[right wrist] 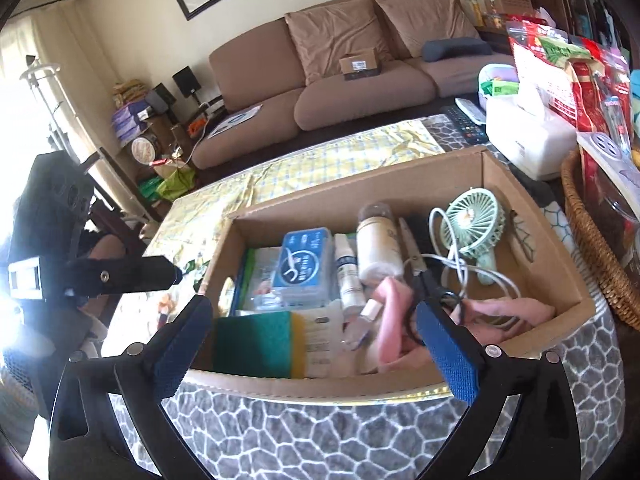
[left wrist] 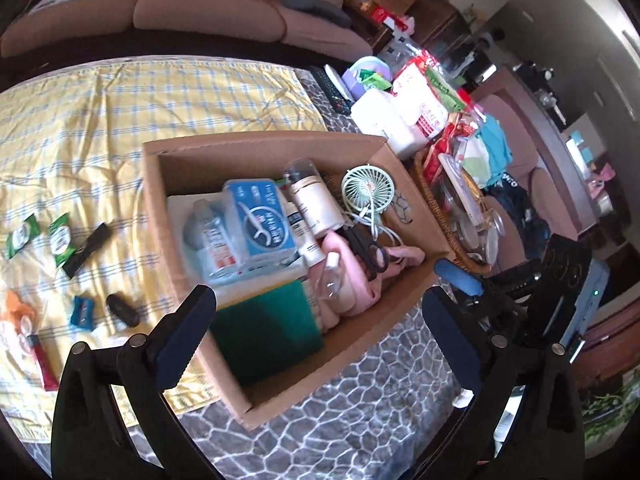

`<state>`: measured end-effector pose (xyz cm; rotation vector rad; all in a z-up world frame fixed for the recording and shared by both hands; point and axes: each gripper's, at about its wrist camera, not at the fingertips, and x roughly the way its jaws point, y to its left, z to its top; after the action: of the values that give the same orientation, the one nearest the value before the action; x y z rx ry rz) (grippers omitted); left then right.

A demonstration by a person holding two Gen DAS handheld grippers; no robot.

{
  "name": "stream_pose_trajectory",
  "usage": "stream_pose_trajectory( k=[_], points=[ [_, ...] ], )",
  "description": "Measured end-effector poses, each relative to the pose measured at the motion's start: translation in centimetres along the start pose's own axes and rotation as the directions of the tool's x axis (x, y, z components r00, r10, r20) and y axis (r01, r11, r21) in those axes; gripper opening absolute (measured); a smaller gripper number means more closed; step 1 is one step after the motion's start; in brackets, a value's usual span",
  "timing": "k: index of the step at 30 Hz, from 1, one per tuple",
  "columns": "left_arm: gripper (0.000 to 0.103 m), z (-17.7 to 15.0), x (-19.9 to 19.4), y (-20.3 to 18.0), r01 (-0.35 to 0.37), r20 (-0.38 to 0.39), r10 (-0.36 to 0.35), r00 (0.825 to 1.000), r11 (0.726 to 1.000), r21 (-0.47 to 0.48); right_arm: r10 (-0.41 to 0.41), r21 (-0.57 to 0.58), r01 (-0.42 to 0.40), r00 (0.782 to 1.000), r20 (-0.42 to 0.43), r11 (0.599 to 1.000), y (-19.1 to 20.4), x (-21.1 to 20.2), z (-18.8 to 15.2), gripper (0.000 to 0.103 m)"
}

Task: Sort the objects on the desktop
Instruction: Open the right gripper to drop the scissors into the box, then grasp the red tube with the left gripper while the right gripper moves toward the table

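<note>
both grippers, left [left wrist: 320, 340] and right [right wrist: 314, 346], hover spread wide and empty above the near rim of the brown cardboard box [right wrist: 400, 184], packed with a green scouring sponge [right wrist: 252, 344], blue floss case [right wrist: 306, 268] and mint handheld fan [right wrist: 474, 220].

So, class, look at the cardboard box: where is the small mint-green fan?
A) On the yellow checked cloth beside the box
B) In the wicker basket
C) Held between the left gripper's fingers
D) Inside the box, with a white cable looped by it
D: the mint-green fan lies inside the cardboard box, with the white cable coiled beside it.
</note>
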<state>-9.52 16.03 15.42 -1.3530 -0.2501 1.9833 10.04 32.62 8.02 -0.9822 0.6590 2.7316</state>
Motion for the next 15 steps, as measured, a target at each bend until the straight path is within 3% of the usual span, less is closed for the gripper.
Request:
stream_pose_trajectory(
  k=[4,10,15],
  points=[
    [0.103,-3.9,-4.5,3.4,-0.075,0.048,0.075,0.996,0.997,0.007,0.017,-0.023,-0.017,1.000,0.000,1.000,3.7,-0.1,-0.8,0.103],
    [0.103,-10.2,-10.6,8.8,-0.278,0.081,0.273,0.959,0.959,0.054,0.025,-0.085,-0.026,1.000,-0.011,0.996,9.0,0.3,-2.5,0.103],
    [0.103,-14.3,-13.4,13.9,-0.332,0.067,0.331,0.941,0.943,0.000,0.070,-0.116,-0.072,0.997,-0.021,0.991,13.3,1.4,-4.2,0.103]
  ],
)
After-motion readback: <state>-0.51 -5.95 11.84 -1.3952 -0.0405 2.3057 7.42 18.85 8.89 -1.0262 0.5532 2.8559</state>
